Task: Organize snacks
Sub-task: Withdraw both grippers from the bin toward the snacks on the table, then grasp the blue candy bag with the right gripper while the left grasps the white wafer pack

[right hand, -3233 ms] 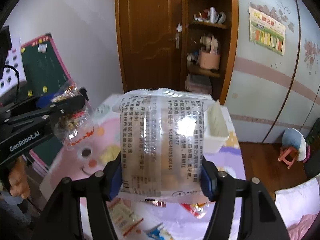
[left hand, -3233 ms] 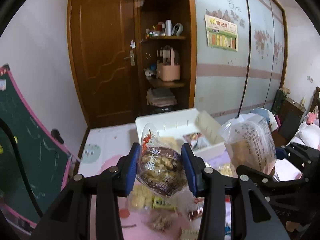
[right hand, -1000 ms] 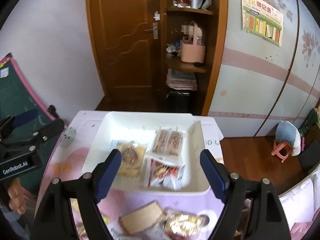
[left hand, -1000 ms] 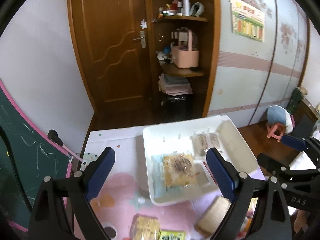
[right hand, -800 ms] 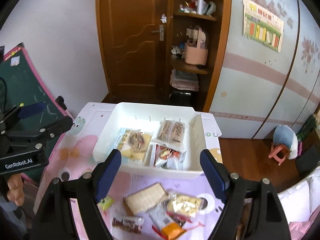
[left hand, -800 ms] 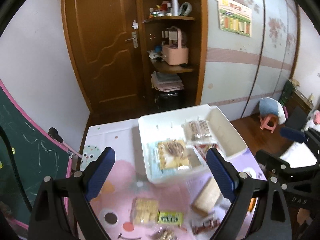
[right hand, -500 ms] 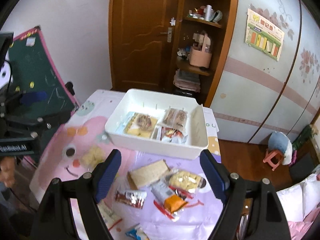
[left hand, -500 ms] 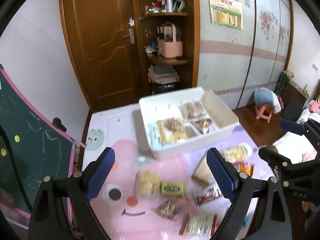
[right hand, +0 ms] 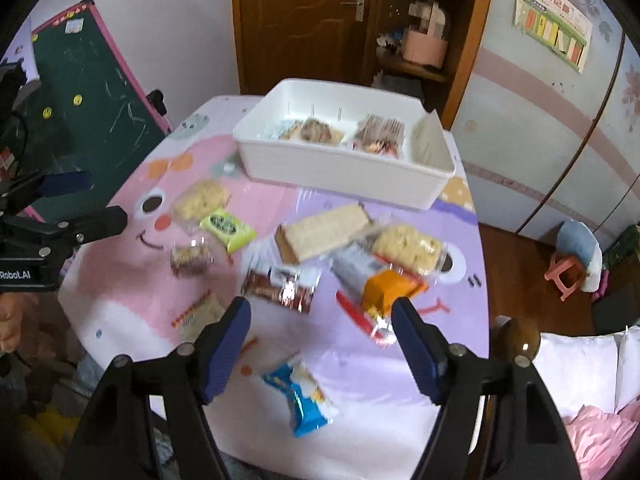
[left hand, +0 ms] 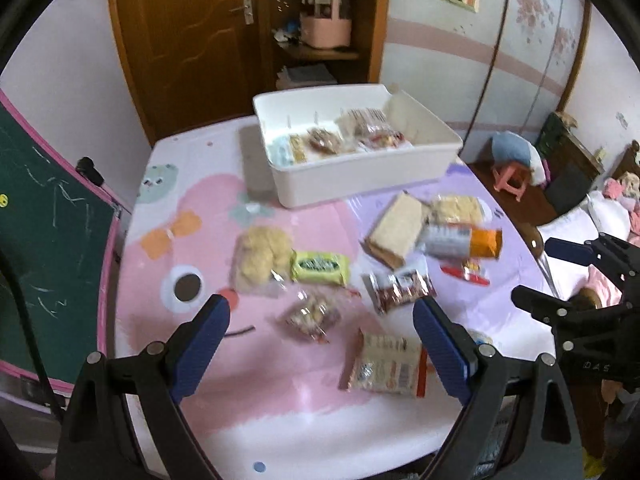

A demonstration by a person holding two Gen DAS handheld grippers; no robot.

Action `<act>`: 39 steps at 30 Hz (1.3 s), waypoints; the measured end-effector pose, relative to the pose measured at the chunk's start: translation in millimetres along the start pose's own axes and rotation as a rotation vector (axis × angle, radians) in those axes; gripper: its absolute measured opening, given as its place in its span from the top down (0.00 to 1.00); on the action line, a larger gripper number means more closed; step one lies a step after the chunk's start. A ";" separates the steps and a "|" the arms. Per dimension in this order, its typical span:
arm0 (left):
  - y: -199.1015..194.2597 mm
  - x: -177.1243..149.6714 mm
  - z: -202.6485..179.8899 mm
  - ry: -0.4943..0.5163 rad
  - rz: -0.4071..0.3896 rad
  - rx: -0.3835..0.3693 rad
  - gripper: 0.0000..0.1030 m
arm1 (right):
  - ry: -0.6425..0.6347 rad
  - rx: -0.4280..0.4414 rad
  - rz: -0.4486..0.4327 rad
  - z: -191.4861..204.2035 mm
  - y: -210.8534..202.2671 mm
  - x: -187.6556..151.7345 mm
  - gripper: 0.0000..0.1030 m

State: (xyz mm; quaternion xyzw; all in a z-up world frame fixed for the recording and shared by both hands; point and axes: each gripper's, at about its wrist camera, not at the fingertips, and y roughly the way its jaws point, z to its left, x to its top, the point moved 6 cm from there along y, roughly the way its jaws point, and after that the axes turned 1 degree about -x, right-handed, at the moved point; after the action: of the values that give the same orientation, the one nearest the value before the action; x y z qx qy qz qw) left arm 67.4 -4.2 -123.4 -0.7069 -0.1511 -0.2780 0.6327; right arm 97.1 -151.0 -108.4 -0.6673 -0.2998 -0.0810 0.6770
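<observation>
A white bin [left hand: 360, 178] [right hand: 340, 168] stands at the far side of the pink and purple table, with several snack packets lying inside. Loose packets lie in front of it: a green packet [left hand: 320, 268], a clear bag of brown snacks [left hand: 310, 318], a brown packet [right hand: 280, 286], an orange packet [right hand: 388, 288] and a blue packet [right hand: 300, 396]. My left gripper [left hand: 320, 312] hangs open above the clear bag, touching nothing. Over the brown packet my right gripper [right hand: 320, 308] is closing its jaws, with nothing gripped between them.
A green chalkboard [left hand: 40, 240] leans at the table's left edge. A bed with a white pillow [right hand: 580, 364] lies to the right, and a pink stool [right hand: 566, 276] stands on the floor. A wooden door and a corner shelf are behind the bin.
Both grippers have drawn back from the bin and sunk toward the loose packets. The packets they held earlier lie in the bin. The right jaws stand narrower.
</observation>
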 end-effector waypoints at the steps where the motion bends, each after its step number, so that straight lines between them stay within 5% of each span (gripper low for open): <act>1: 3.1 -4.5 -4.7 0.005 0.008 -0.012 0.10 | -0.003 -0.005 0.011 0.5 4.0 -7.3 0.29; 12: 68.2 -63.3 -59.8 0.116 0.162 -0.093 0.10 | 0.003 0.063 0.178 5.9 58.7 -77.1 0.33; 17: 99.2 -76.2 -68.3 0.097 0.237 -0.107 0.10 | 0.026 0.091 0.215 5.4 74.1 -88.1 0.38; 25: 131.5 -81.0 -64.9 0.048 0.317 -0.087 0.10 | 0.078 0.126 0.237 -0.1 87.7 -92.1 0.58; 33: 142.8 -85.4 -68.2 0.072 0.327 -0.024 0.11 | 0.048 0.096 0.225 2.8 88.7 -91.3 0.59; 39: 133.3 -85.7 -85.4 0.117 0.285 -0.032 0.43 | 0.032 0.067 0.222 6.1 90.3 -90.0 0.64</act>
State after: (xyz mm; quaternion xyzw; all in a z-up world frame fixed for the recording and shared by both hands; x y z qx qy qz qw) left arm 56.9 -96.4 -277.7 -0.7139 -0.0075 -0.2282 0.6620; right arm 68.6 -162.6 -232.3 -0.6718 -0.2160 -0.0060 0.7085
